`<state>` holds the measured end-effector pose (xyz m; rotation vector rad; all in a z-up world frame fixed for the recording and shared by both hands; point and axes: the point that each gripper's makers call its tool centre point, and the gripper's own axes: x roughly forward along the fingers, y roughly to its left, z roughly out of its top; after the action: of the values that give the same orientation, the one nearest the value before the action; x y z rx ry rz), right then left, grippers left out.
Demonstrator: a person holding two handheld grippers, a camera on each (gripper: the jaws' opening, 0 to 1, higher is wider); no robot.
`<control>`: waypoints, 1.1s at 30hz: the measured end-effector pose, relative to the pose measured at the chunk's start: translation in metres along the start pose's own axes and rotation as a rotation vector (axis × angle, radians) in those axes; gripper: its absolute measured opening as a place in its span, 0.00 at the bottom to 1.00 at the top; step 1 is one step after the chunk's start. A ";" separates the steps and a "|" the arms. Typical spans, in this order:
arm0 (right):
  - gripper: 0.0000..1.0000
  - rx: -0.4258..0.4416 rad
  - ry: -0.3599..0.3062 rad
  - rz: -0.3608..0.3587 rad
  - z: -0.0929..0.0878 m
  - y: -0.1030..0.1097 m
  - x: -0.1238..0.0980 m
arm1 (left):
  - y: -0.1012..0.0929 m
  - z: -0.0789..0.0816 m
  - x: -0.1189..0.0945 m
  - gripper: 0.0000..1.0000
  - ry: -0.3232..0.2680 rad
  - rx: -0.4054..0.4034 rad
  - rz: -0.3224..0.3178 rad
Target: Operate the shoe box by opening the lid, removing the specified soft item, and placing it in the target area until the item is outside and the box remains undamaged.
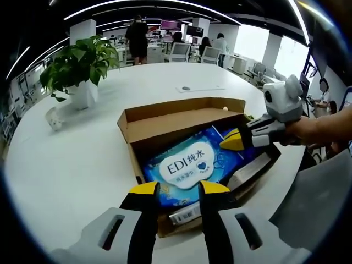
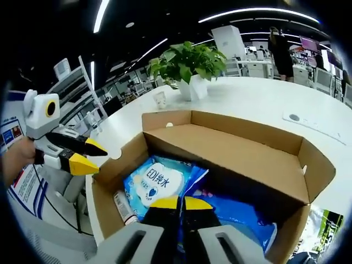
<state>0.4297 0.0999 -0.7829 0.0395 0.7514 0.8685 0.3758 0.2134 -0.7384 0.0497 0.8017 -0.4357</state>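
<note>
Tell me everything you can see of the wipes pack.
The wipes pack is a soft, glossy blue plastic packet with a white label printed "EDI". It lies flat, label up, inside the open cardboard box. The right gripper sits over its blue film, jaws nearly together; whether it grips the pack is unclear. The left gripper hovers open at its near edge.

White round table [image 1: 71, 165] carries open cardboard box [image 1: 165, 118], potted plant [image 1: 80, 69], small cup [image 1: 54, 118].
</note>
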 end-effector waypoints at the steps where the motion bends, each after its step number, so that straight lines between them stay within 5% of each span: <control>1: 0.00 -0.004 -0.004 -0.002 0.001 0.000 -0.001 | 0.000 0.000 0.001 0.28 0.002 0.001 0.000; 33: 0.00 -0.039 -0.024 -0.046 -0.001 -0.022 -0.031 | -0.007 -0.026 0.061 0.24 0.208 -0.030 -0.003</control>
<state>0.4313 0.0632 -0.7721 -0.0015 0.7101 0.8376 0.3920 0.1904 -0.7985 0.0664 1.0126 -0.4252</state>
